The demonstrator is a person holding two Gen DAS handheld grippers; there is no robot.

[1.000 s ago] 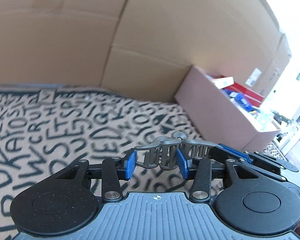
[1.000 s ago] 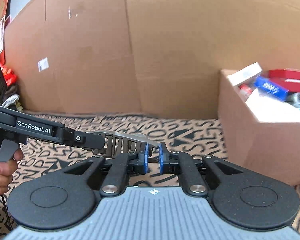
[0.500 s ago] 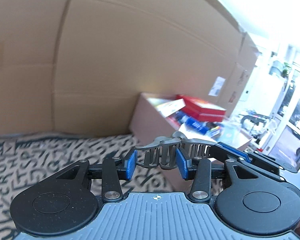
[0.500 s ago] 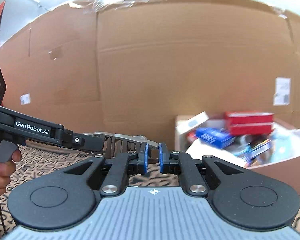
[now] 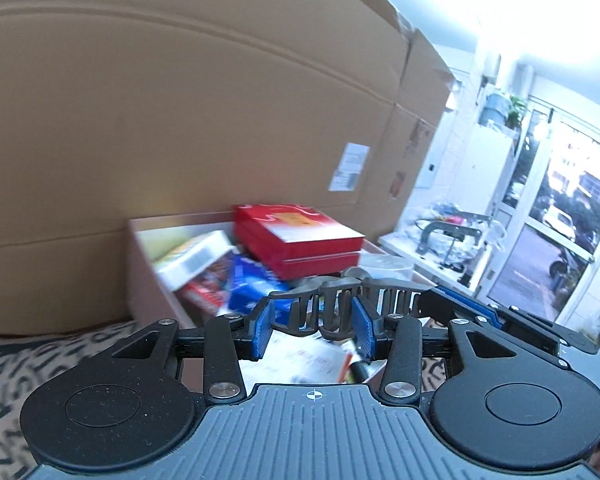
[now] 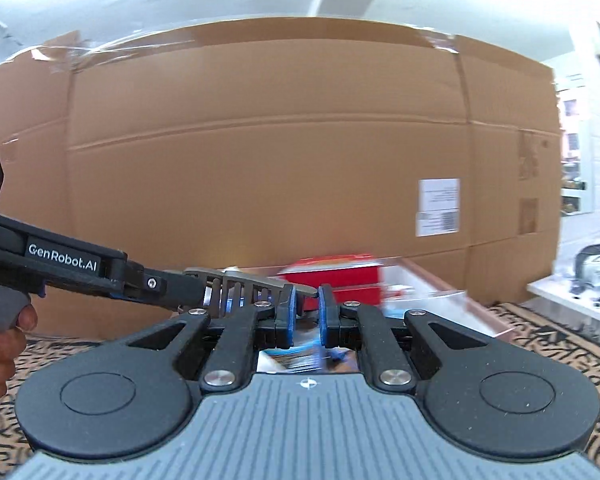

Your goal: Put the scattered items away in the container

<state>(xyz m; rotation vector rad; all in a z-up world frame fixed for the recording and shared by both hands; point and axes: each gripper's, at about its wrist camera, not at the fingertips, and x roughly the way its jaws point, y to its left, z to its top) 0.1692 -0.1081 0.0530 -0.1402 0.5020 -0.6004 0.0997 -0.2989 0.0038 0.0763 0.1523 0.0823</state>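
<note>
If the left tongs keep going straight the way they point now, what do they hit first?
Probably the clutter inside the open cardboard box: the left tongs, gripping a grey plastic hair claw clip, aim at the blue packet below the red flat boxes. Depth is unclear.

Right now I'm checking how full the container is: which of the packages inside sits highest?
The red box, flat on top of the pile at the back of the cardboard container. The white carton and blue packet lie lower, tilted beside it.

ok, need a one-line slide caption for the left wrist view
Both grippers, left and right, clamp a grey hair claw clip above the cardboard box of packaged items.
</note>
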